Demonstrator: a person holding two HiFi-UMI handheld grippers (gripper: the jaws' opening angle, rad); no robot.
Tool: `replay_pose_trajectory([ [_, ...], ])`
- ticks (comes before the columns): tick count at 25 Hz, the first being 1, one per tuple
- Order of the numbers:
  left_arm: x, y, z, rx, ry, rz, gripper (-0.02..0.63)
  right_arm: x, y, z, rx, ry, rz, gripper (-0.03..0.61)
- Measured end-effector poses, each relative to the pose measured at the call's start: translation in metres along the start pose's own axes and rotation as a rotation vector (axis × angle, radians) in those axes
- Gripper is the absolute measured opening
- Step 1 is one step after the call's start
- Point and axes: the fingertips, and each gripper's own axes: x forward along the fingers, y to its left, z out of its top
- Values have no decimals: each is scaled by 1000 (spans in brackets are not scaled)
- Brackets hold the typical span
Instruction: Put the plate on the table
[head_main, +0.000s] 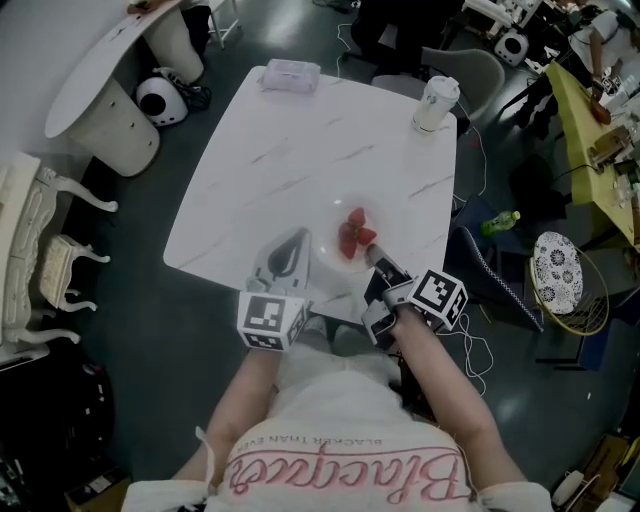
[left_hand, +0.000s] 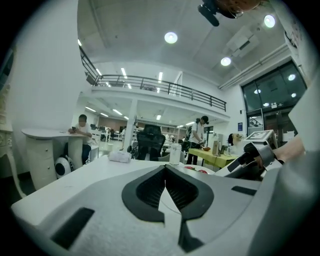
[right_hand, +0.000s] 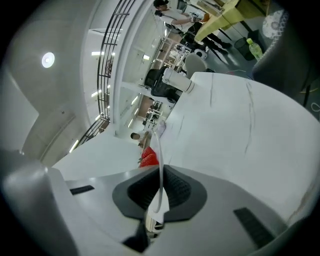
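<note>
A clear white plate (head_main: 327, 243) with red strawberries (head_main: 354, 233) lies on the white marble table (head_main: 300, 150), near its front edge. My right gripper (head_main: 374, 254) is shut on the plate's near rim. In the right gripper view the thin rim (right_hand: 161, 165) runs edge-on between the pads of that gripper (right_hand: 159, 200), with the strawberries (right_hand: 149, 158) just beyond. My left gripper (head_main: 298, 236) hovers low over the table just left of the plate, shut with nothing held. In the left gripper view its jaws (left_hand: 165, 172) meet, and the plate (left_hand: 197, 170) and the right gripper (left_hand: 250, 160) show to the right.
A lidded cup (head_main: 435, 103) stands at the table's far right corner and a tissue pack (head_main: 290, 75) at the far edge. A green bottle (head_main: 500, 222) and a chair sit on the floor to the right. A white curved desk (head_main: 100, 60) is at far left.
</note>
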Motion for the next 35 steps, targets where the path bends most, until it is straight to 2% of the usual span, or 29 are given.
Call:
replay_pose_trajectory([
  [7, 32, 15, -17, -7, 64, 23, 5, 52, -23, 23, -113, 121, -34, 14],
  [13, 53, 23, -29, -20, 105, 59, 5, 84, -64, 26, -196, 217, -132, 14],
  [20, 66, 30, -35, -32, 128, 93, 5, 100, -92, 42, -262, 216, -204, 14],
  [29, 69, 24, -39, -26, 156, 99, 5, 101, -97, 63, -617, 135, -359, 57],
  [32, 70, 22, -41, -23, 162, 98, 5, 99, -112, 68, -760, 152, -470, 109],
  [35, 71, 20, -42, -17, 165, 99, 5, 99, -117, 71, -873, 164, -513, 117],
])
